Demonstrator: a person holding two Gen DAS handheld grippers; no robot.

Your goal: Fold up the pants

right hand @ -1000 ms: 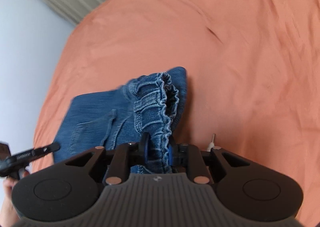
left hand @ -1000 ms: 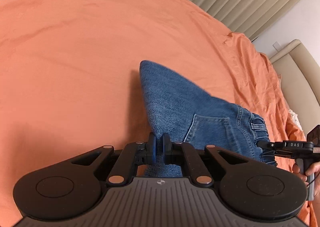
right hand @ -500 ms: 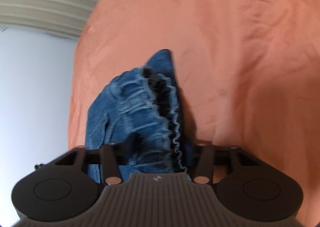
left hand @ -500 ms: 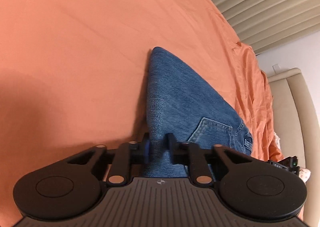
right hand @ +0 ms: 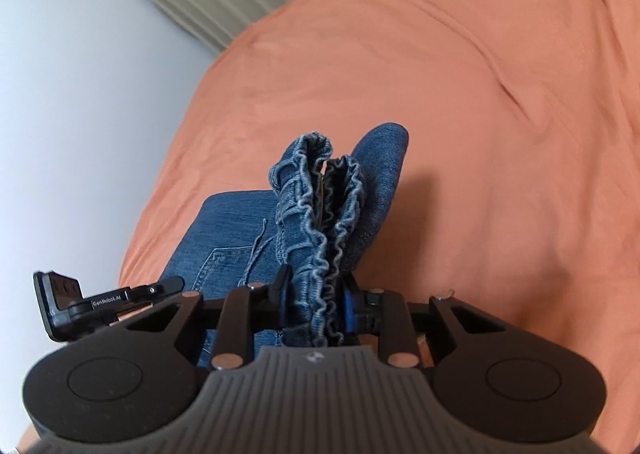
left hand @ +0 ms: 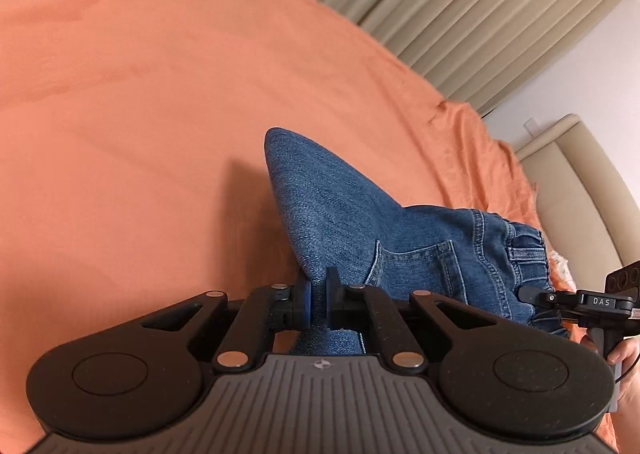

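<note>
The blue denim pants (left hand: pixel 360 222) hang folded above the orange bed sheet (left hand: pixel 140 114), back pocket facing me. My left gripper (left hand: pixel 318 296) is shut on a folded edge of the pants. My right gripper (right hand: pixel 316 302) is shut on the gathered elastic waistband (right hand: pixel 320 214), which bunches up between its fingers. In the right wrist view the pant fabric (right hand: pixel 224 238) drapes down to the left. Each gripper shows at the edge of the other's view: the right one (left hand: pixel 592 306) and the left one (right hand: pixel 80 302).
The orange sheet (right hand: pixel 480 114) covers the whole bed. Beige pleated curtains (left hand: pixel 460 6) hang behind. A cream padded headboard (left hand: pixel 580 182) stands at the right, and a white wall (right hand: pixel 80 94) is at the left.
Both grippers, holding the pants, have lifted and tilted back up after dipping toward the bed. The waistband now stands more upright between the right fingers.
</note>
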